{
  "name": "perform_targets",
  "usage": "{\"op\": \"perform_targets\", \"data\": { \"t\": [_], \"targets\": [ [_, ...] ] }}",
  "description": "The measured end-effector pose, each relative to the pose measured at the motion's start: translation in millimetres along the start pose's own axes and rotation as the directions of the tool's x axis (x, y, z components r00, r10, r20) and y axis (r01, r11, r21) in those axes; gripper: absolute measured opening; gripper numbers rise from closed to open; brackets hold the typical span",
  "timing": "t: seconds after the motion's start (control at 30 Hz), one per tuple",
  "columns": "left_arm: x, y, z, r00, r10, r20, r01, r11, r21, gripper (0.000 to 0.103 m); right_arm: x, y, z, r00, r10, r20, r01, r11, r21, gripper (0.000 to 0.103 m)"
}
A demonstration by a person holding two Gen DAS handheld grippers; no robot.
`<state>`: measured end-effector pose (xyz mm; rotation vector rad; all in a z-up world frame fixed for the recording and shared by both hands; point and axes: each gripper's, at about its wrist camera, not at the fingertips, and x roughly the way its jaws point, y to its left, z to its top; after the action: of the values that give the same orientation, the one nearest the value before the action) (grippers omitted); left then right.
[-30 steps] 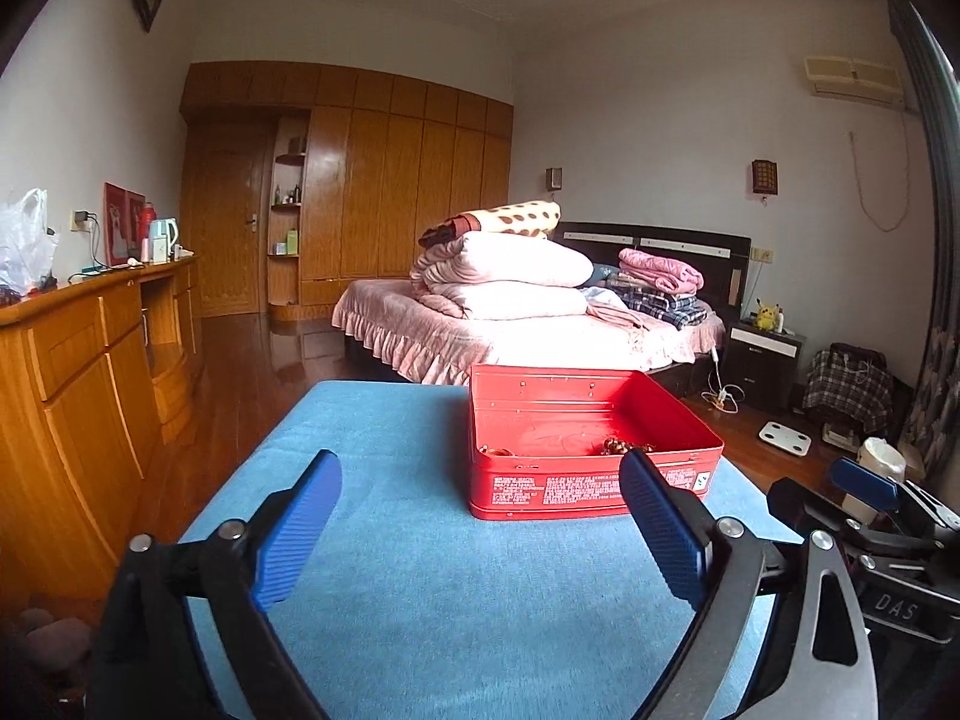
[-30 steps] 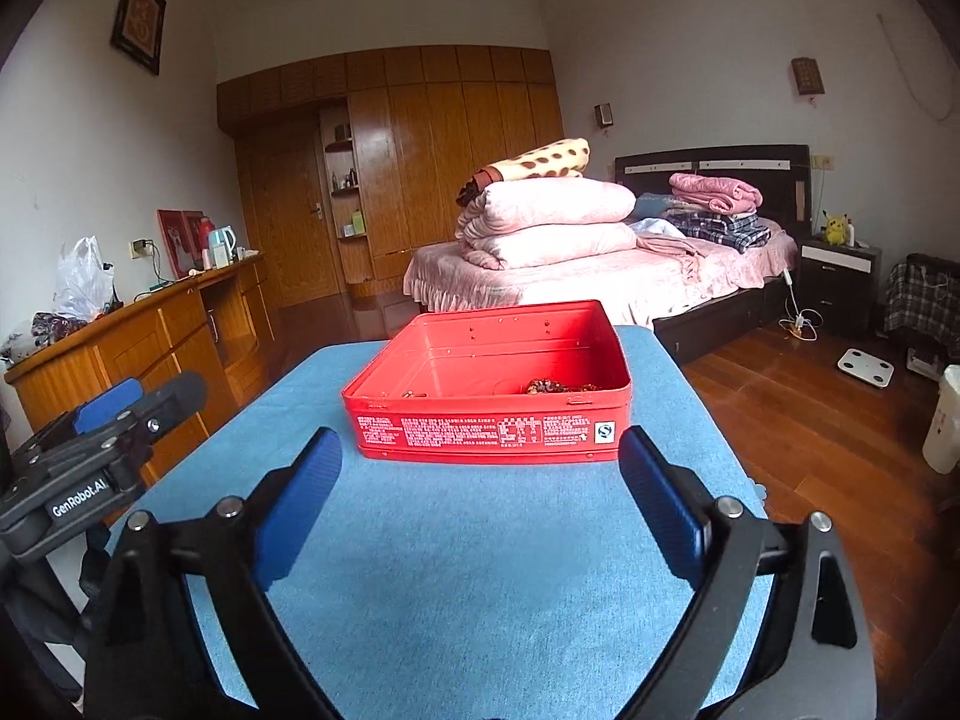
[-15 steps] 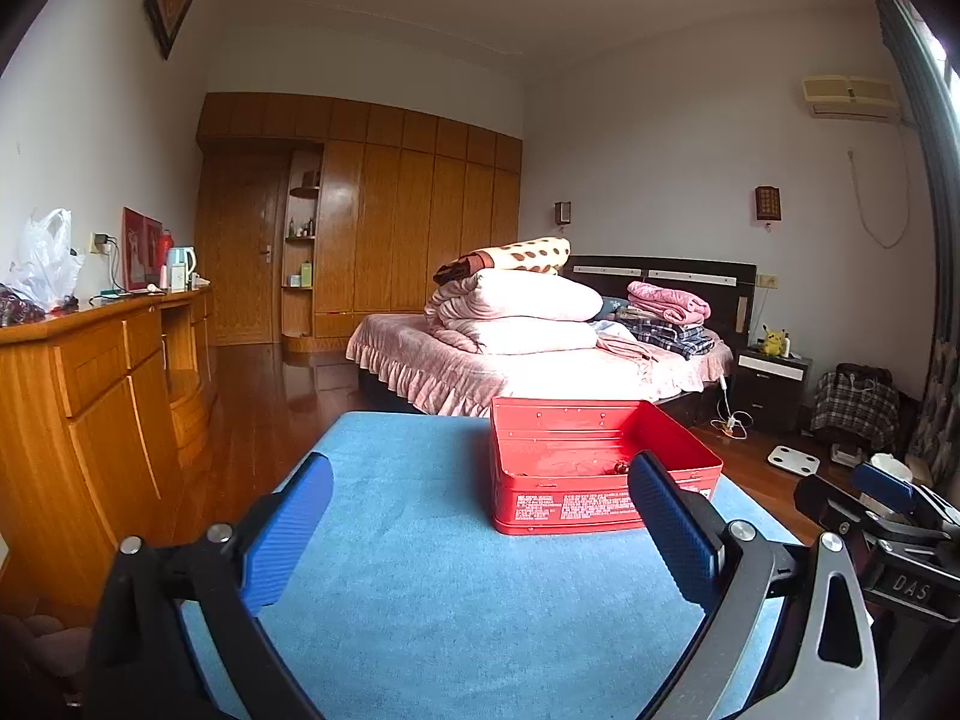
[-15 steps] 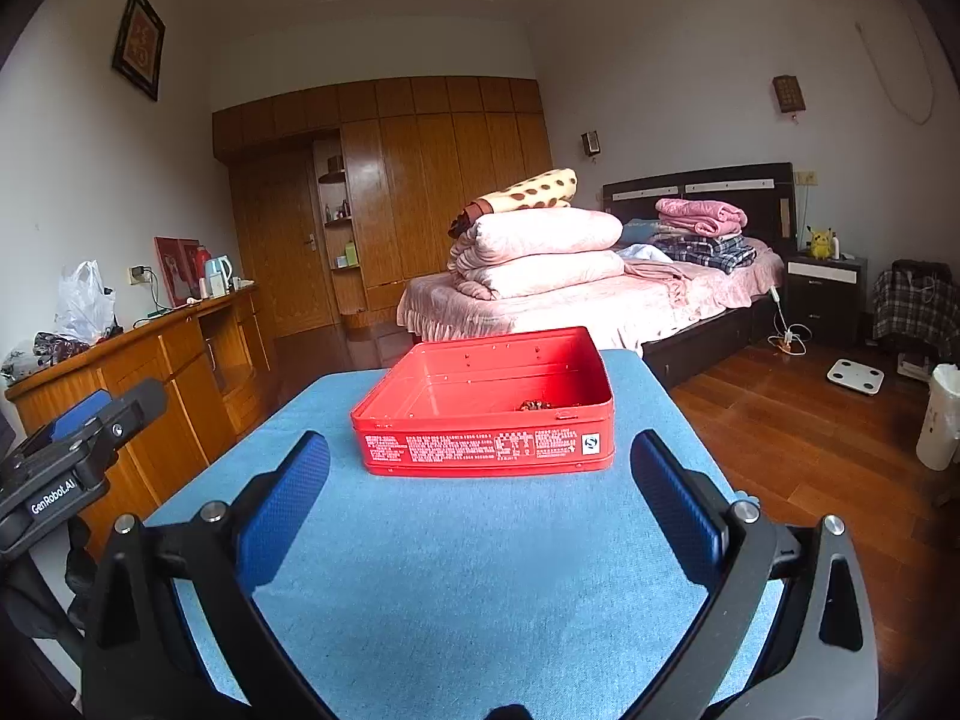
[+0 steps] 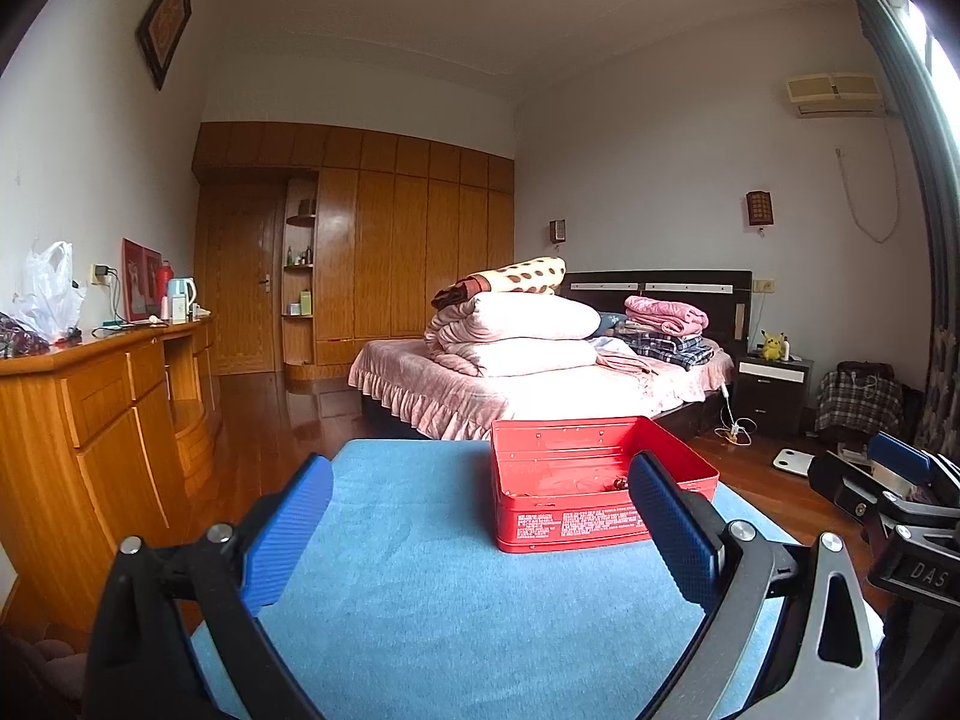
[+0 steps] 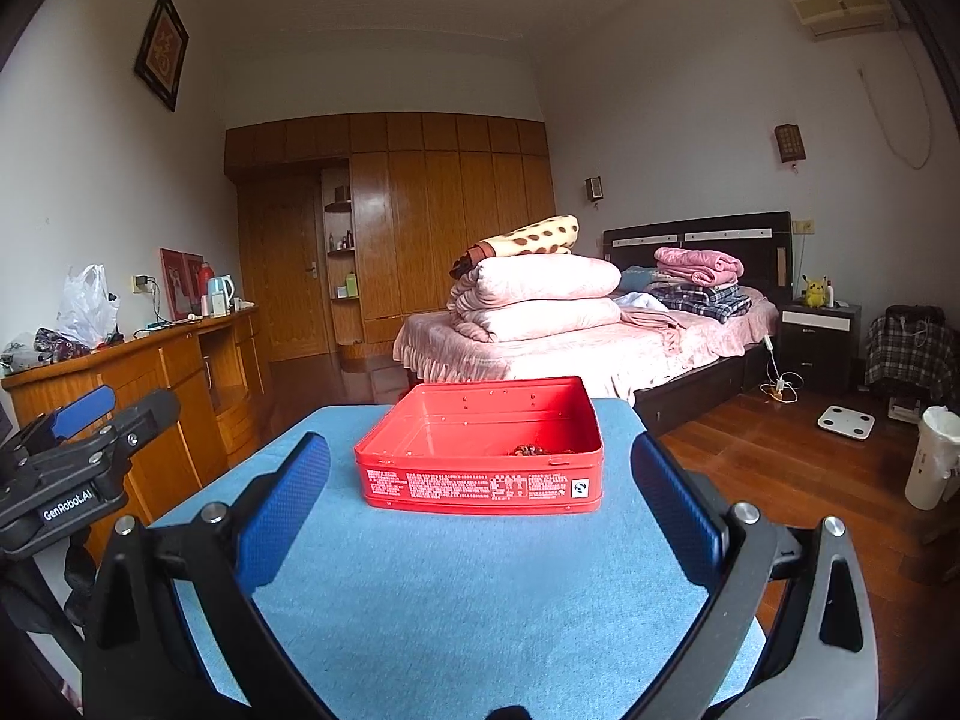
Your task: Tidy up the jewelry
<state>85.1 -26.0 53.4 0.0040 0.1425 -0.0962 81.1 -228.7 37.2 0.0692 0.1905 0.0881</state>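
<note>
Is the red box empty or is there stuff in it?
Not empty. The red box sits open on the blue cloth, and a small dark pile of jewelry lies on its floor near the front wall.

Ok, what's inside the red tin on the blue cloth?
A small dark jewelry clump lies in the red tin, near its front wall. That wall hides the floor just behind it.

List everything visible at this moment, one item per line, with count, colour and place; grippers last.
tin box: 1, red, open, on the blue cloth
jewelry: small dark cluster, inside the tin, near its front wall
blue cloth: 1, covers the table
bed: 1, pink cover, stacked bedding on top, behind the table
wardrobe: wooden, back wall
dresser: wooden, left wall
left gripper: black, blue pads, open, empty
right gripper: same, open, empty
</note>
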Motion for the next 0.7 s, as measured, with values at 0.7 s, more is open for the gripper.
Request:
{"op": "perform_targets", "data": {
  "t": [0.7],
  "targets": [
    [-5.8,-4.6,-0.7,1.000,-0.002,0.012,0.002,1.000,0.028,0.097,-8.5,1.3,3.7,1.000,0.006,0.015,-0.006,1.000,-0.014,0.098]
  ]
}}
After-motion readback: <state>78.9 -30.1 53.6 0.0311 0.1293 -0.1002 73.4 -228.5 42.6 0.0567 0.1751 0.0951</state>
